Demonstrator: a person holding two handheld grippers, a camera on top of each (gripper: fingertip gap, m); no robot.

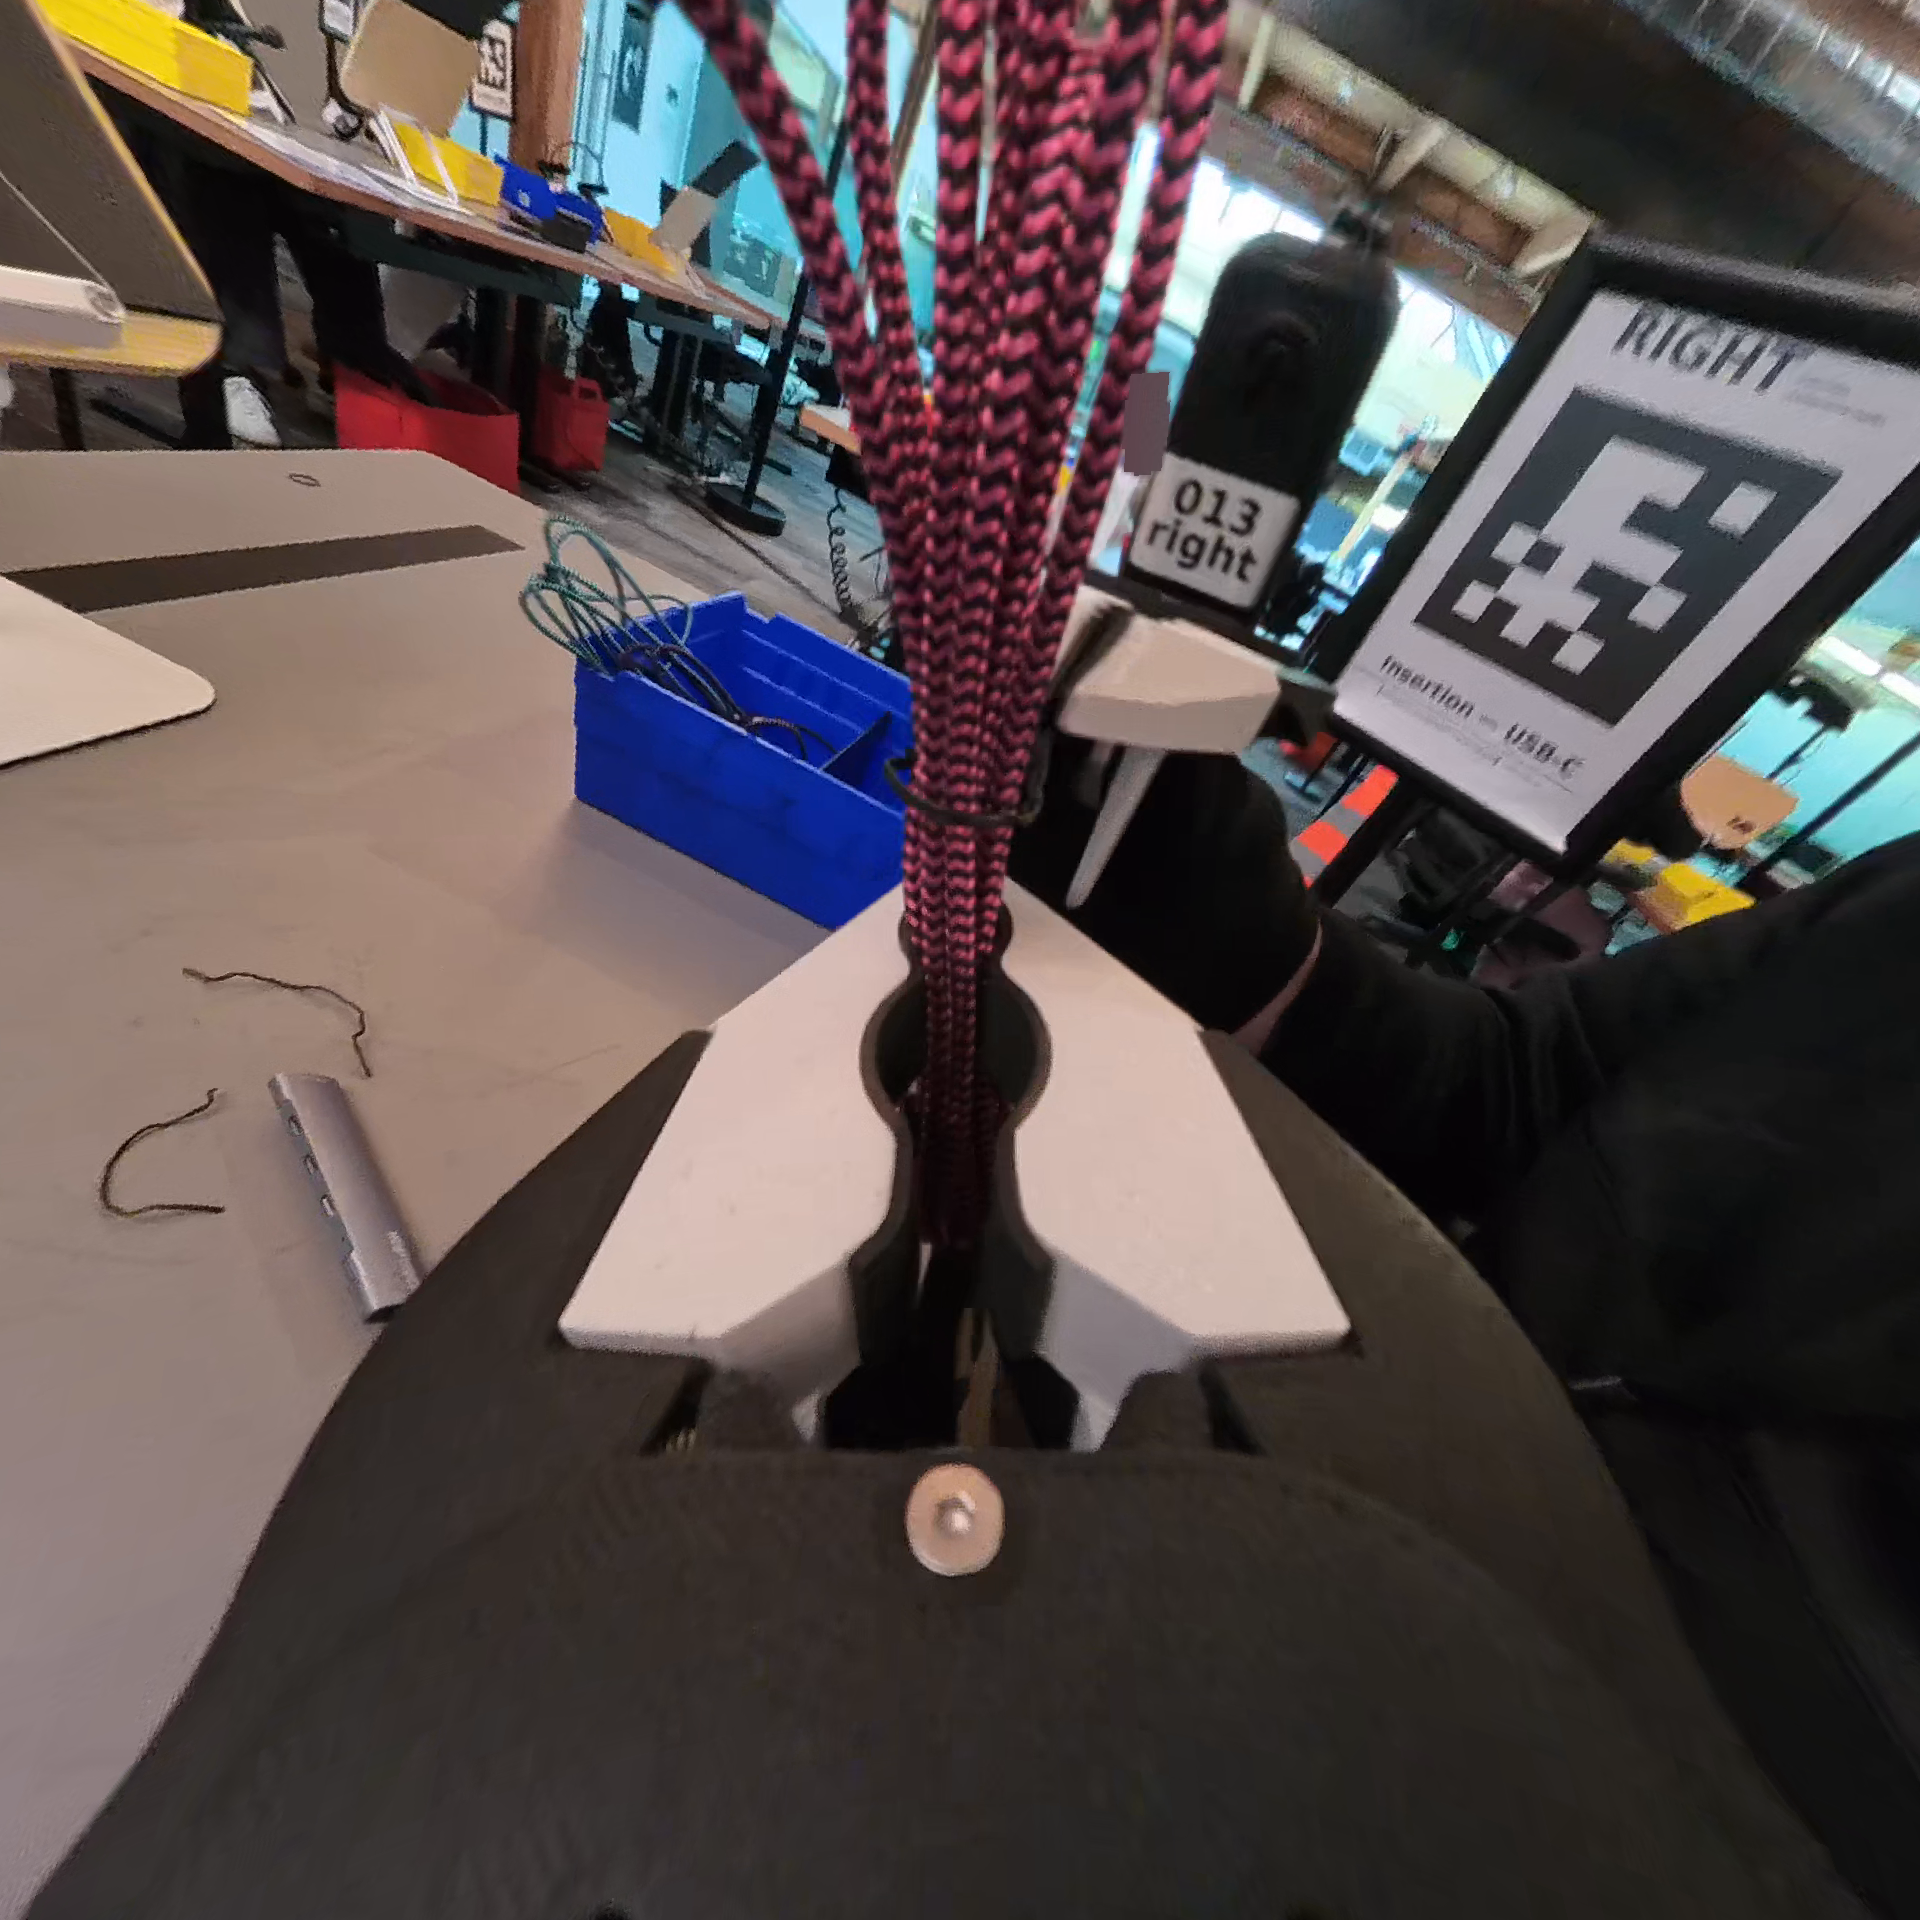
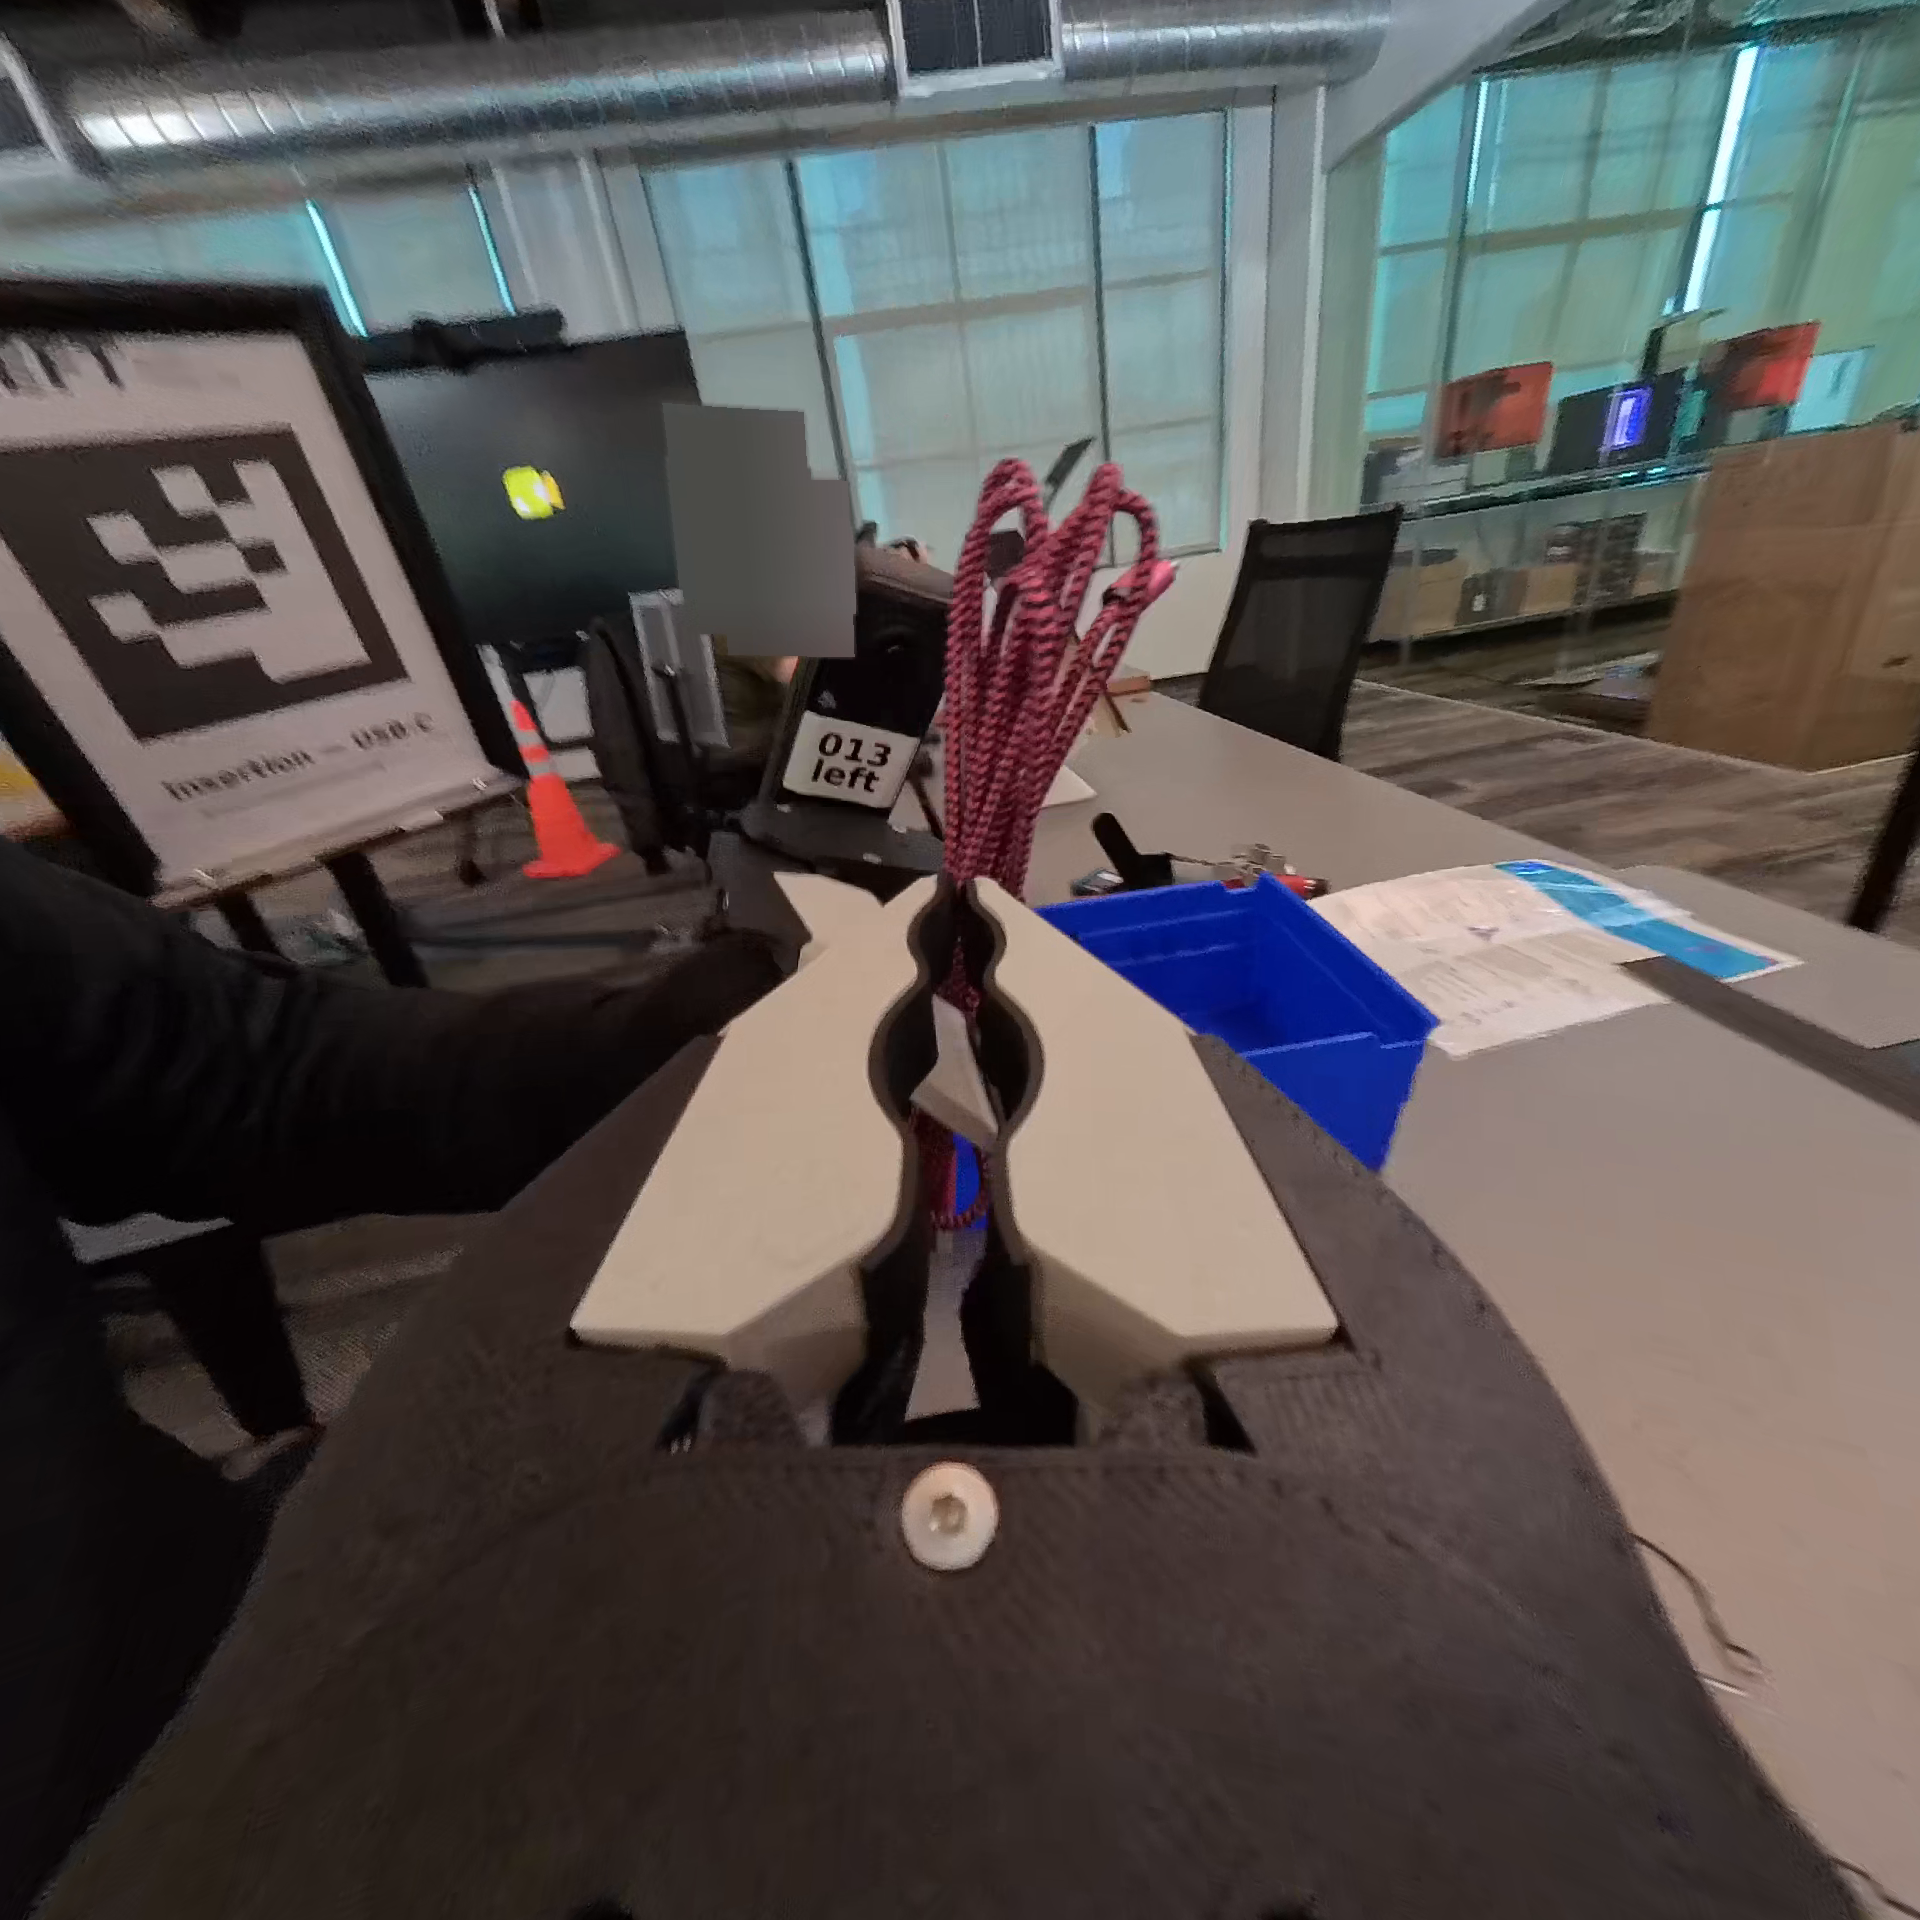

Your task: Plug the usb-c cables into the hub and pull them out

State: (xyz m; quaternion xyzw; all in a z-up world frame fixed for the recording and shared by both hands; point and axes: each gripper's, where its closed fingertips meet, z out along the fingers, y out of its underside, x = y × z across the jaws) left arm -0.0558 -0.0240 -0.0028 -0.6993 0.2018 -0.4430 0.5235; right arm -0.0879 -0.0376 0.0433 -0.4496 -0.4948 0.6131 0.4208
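Observation:
My left gripper (image 1: 956, 935) is shut on a bundle of red-and-black braided cable (image 1: 956, 520), which a thin black tie (image 1: 966, 816) binds just above the fingertips. The bundle stands upright above the grey table (image 1: 364, 831). My right gripper (image 2: 961, 899) is shut, with its tips right against the same bundle (image 2: 1029, 644); I see nothing plainly between its pads. It also shows in the left wrist view (image 1: 1153, 686), just right of the bundle. A silver hub (image 1: 343, 1195) lies on the table at the left, away from both grippers.
A blue bin (image 1: 727, 748) with thin cables in it stands behind the bundle; it also shows in the right wrist view (image 2: 1247, 997). Two loose dark ties (image 1: 156, 1164) lie near the hub. Papers (image 2: 1507, 935) lie on the table at the right. A person's black sleeve (image 1: 1507, 1091) reaches in. Across from one pair of fingers to the other is roughly 5 cm.

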